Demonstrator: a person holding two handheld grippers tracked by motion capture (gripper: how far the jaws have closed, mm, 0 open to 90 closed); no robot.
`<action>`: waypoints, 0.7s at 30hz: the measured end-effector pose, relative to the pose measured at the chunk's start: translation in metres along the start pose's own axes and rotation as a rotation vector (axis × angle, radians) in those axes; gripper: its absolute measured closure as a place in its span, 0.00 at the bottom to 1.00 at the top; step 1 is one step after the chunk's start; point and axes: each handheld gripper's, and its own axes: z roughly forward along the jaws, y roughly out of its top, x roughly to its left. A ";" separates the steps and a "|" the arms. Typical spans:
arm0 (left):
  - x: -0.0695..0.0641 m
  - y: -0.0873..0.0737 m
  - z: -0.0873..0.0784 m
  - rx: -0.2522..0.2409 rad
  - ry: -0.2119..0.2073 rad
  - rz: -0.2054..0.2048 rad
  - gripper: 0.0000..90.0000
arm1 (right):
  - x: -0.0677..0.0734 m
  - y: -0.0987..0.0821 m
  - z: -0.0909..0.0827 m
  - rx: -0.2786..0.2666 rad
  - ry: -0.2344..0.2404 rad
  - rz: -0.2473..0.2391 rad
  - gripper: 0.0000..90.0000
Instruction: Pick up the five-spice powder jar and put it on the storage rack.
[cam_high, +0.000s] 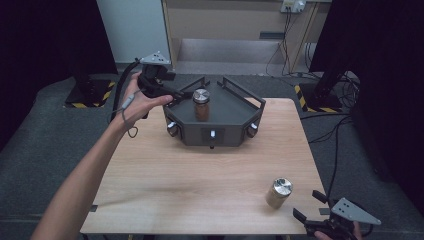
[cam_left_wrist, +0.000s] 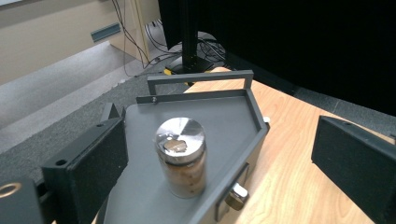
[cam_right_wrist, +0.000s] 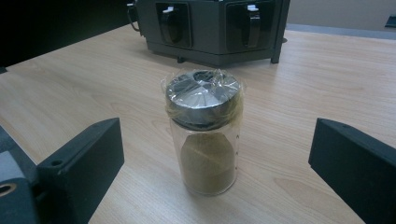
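Observation:
A dark grey tray (cam_high: 227, 117) with front knobs stands at the back middle of the wooden table (cam_high: 190, 175). On it stands a jar of brown stuff (cam_high: 201, 105) with a silver lid, upright. My left gripper (cam_high: 181, 96), held in a hand at the tray's back left corner, is open and points at this jar (cam_left_wrist: 181, 156); its fingers (cam_left_wrist: 88, 163) are apart from it. A second jar (cam_high: 279, 193), holding tan powder, stands near the front right corner. My right gripper (cam_high: 307, 205) is open just in front of that jar (cam_right_wrist: 205, 135), not touching it.
The tray has raised handle rails (cam_left_wrist: 201, 77) at its back edges. Black stand bases with yellow-striped tape (cam_high: 90, 95) and cables (cam_high: 340, 130) lie on the grey floor around the table. The table's front edge is close to the right gripper.

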 end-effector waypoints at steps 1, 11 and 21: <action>-0.002 -0.001 -0.003 -0.005 0.001 0.004 0.03 | 0.000 0.000 0.000 0.000 0.000 0.001 0.04; -0.013 -0.024 -0.034 -0.053 -0.017 0.007 0.03 | 0.000 0.000 0.000 0.001 0.000 -0.003 0.04; -0.030 -0.054 -0.053 -0.075 -0.034 0.041 0.03 | 0.001 0.001 0.001 0.002 -0.003 -0.005 0.04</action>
